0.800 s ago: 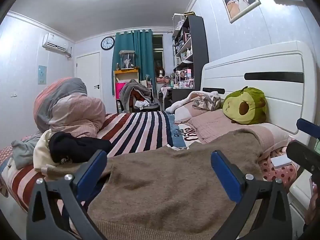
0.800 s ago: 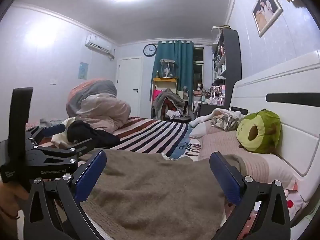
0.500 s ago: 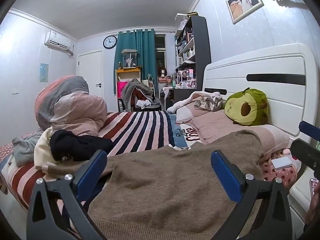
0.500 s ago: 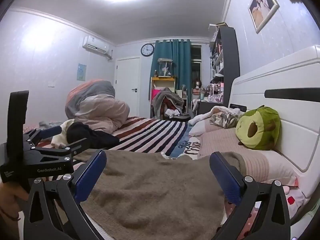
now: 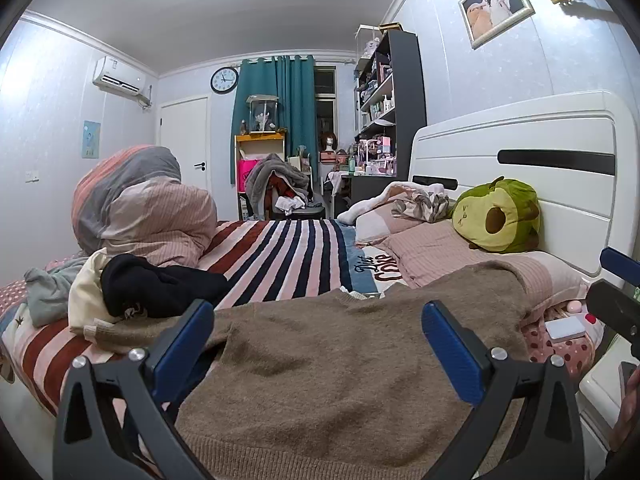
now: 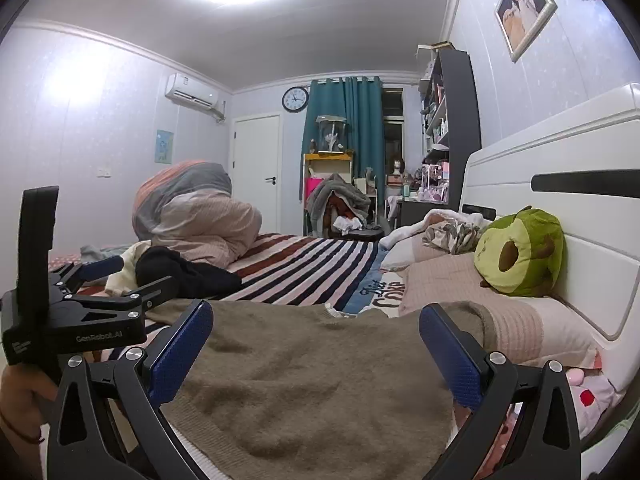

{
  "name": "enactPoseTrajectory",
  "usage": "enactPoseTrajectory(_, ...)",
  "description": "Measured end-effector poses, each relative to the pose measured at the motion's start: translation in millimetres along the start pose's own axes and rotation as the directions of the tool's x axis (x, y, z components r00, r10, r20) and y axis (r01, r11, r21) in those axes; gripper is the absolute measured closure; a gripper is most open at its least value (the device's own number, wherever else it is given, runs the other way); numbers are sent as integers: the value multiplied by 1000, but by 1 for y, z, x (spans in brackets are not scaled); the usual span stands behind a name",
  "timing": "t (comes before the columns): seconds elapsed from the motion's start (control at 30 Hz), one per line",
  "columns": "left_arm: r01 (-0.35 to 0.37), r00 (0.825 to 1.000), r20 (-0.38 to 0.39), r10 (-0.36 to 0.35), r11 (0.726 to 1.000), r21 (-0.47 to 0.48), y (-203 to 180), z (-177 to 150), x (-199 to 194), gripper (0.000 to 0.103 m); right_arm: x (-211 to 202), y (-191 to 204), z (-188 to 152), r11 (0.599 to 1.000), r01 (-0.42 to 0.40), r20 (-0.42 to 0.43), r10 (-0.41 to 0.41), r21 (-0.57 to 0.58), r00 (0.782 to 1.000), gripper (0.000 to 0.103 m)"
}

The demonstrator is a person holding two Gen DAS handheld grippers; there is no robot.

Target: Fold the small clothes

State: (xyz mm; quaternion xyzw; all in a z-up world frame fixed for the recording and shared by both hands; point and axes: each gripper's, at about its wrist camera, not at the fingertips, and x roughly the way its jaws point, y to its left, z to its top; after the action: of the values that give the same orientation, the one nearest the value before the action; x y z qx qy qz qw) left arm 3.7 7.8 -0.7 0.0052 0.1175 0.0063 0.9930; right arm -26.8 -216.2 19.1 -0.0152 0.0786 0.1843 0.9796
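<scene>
A brown knitted sweater (image 5: 340, 364) lies spread flat over the near part of the bed, one sleeve reaching up onto a pink pillow. My left gripper (image 5: 318, 340) hovers just above it, jaws wide open and empty. In the right wrist view the same sweater (image 6: 304, 376) fills the foreground, and my right gripper (image 6: 316, 340) is open above it with nothing between its blue pads. The left gripper's body (image 6: 80, 304) shows at the left of that view, held by a hand. A pile of small clothes, black (image 5: 160, 288), cream and grey, lies to the left.
A bundled pink and grey duvet (image 5: 140, 204) sits behind the clothes pile. A green avocado plush (image 5: 496, 216) and pillows rest against the white headboard (image 5: 520, 152). The striped blanket (image 5: 280, 256) covers the middle of the bed. A white nightstand (image 5: 604, 388) is at the right.
Both views have shifted slightly, as both grippers moved a little; the sweater lies as before and the jaws stay wide.
</scene>
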Motion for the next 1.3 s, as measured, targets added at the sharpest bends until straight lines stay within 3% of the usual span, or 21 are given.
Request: enactPoseTrajectory(1.3,-4,1000,-30,3,1000,-28,9,-2,15,1,13,4,-7,999,-20,-15,20,35,1000,1)
